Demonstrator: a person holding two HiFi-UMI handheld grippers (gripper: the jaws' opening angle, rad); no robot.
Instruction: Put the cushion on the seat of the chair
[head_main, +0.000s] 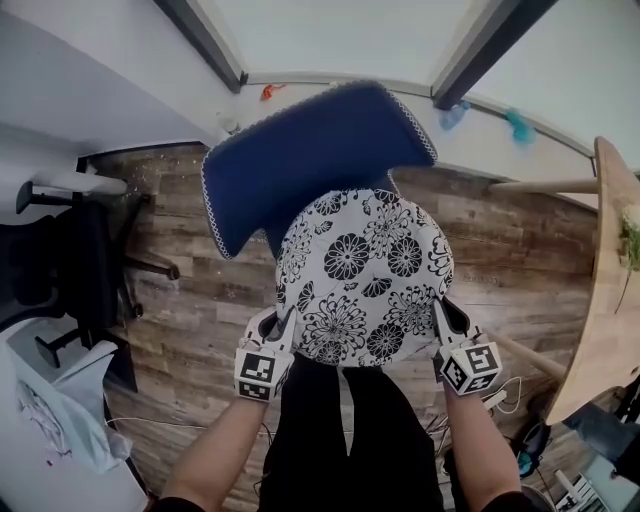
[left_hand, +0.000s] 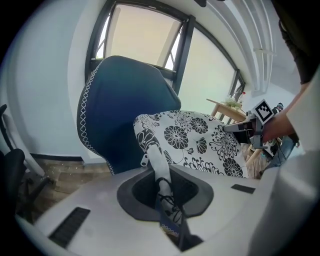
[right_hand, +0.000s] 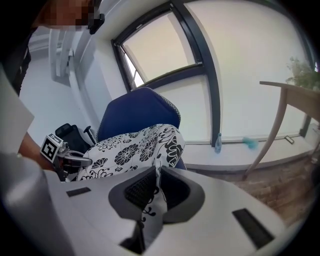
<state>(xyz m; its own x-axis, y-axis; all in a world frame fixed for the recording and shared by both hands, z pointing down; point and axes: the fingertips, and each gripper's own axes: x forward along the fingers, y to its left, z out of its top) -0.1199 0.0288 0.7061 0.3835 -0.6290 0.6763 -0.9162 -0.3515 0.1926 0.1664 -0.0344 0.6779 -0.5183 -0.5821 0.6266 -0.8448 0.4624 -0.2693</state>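
Both left tongs (head_main: 284, 324) and right tongs (head_main: 440, 314) clamp cushion (head_main: 365, 270).

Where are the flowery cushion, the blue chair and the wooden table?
flowery cushion (head_main: 365, 270), head view, middle of its top.
blue chair (head_main: 300, 160), head view, its backrest.
wooden table (head_main: 610, 300), head view, bare tabletop.

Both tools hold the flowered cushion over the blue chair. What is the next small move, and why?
Probably lower the cushion straight down, both grips shut: the left tool and right tool each pinch one edge, and it seems to hang above the chair seat.
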